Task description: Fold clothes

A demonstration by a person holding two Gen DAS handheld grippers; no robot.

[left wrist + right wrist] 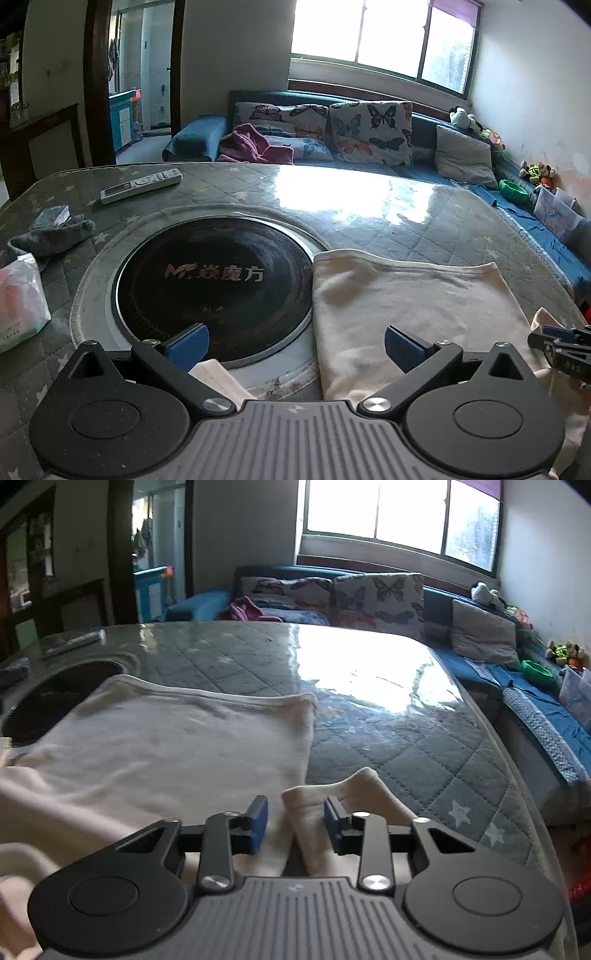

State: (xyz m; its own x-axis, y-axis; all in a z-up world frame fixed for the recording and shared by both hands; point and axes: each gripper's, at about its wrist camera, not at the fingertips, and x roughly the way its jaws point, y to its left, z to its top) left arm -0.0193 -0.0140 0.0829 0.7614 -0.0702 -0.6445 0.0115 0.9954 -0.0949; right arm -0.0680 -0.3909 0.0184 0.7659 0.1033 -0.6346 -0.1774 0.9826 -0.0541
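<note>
near field, right side: my right fingers (295, 821) are drawn in narrow, with a raised fold of the cream garment (166, 738) between the blue pads (258, 823). that fold is a loose end of the garment, lying near the tabletop's (388, 746) front right edge.

near field, left side: my left fingers (295, 341) stand wide apart and hold nothing. the left pad sits over the rim of the round black cooker plate (207, 280) set into the tabletop. the right pad sits over the garment's left border. a cream strip of cloth lies just under the left pad's arm.

middle field: the garment body lies flat. its left edge overlaps the rim of the cooker plate. its far hem runs straight across. its right edge ends well short of the tabletop's right edge. beyond the hem and to the right, the quilted cover under a clear glossy sheet is open room.

left margin: a tissue pack (20, 295), a grey sock (51, 236) and a small box (51, 216) lie close together. a remote control (142, 184) lies near the far left edge.

far field: a blue sofa (195, 136) with butterfly cushions (369, 129) stands behind the tabletop, under a bright window (369, 33).
</note>
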